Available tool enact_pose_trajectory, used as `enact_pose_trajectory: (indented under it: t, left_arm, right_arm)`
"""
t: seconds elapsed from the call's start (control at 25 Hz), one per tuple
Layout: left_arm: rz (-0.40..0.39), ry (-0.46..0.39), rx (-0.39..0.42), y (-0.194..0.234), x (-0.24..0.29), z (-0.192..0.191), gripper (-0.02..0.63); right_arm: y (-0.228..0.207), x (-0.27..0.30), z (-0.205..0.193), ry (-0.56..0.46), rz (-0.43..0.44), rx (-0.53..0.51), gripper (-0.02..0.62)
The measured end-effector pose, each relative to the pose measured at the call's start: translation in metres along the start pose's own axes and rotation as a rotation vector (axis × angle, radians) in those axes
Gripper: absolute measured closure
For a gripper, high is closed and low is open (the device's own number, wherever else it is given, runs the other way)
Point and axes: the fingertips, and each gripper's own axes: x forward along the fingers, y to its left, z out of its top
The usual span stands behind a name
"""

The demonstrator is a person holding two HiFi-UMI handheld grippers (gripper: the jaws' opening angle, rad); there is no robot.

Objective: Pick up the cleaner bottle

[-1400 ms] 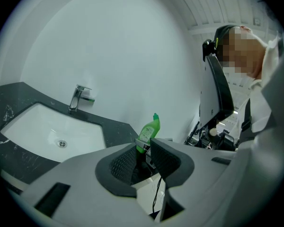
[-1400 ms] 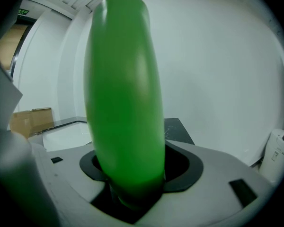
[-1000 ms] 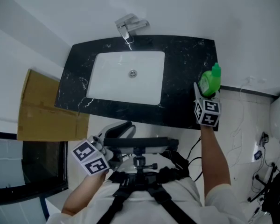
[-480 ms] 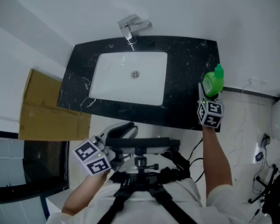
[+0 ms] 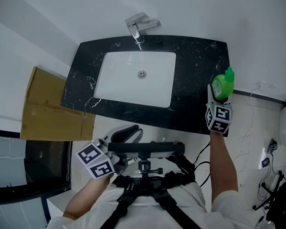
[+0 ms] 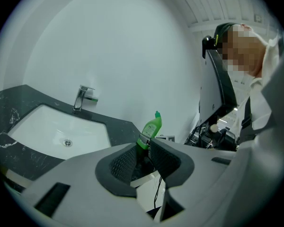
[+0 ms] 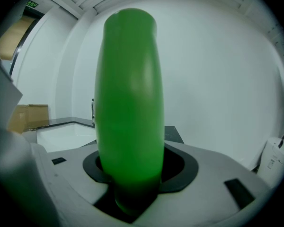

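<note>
The green cleaner bottle [image 5: 223, 86] stands upright at the right end of the black counter [image 5: 193, 63], with my right gripper [image 5: 216, 98] shut on its body. In the right gripper view the bottle [image 7: 128, 103] fills the space between the jaws. Its base is hidden, so I cannot tell whether it rests on the counter. My left gripper [image 5: 122, 136] hangs low near the person's body, well short of the counter, open with nothing between its pads. From the left gripper [image 6: 143, 156] I see the bottle [image 6: 150, 128] far off beyond the jaws.
A white sink basin [image 5: 133, 82] is set into the counter, with a chrome faucet [image 5: 140, 25] behind it. A cardboard box [image 5: 47, 106] lies left of the counter. Cables [image 5: 257, 166] run over the white floor at the right.
The right gripper and the bottle have hardly shifted against the counter; the whole view has drifted slightly. The left gripper has stayed where it was.
</note>
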Motion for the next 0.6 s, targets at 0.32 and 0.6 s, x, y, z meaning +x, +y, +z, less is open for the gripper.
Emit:
enact_pose_trajectory:
  t: [0.32,0.6]
  left_arm:
    - [-0.002,0.009,-0.009,0.0019,0.0033,-0.0015,0.514]
    - [-0.009,0.005,-0.012,0.0015,0.0063,-0.0007,0.514]
  right_arm:
    - [-0.0050,0.0059,-0.0061,0.023,0.012,0.086,0.377]
    - [-0.0067,0.0079,-0.0070,0.030,0.006,0.088,0.379]
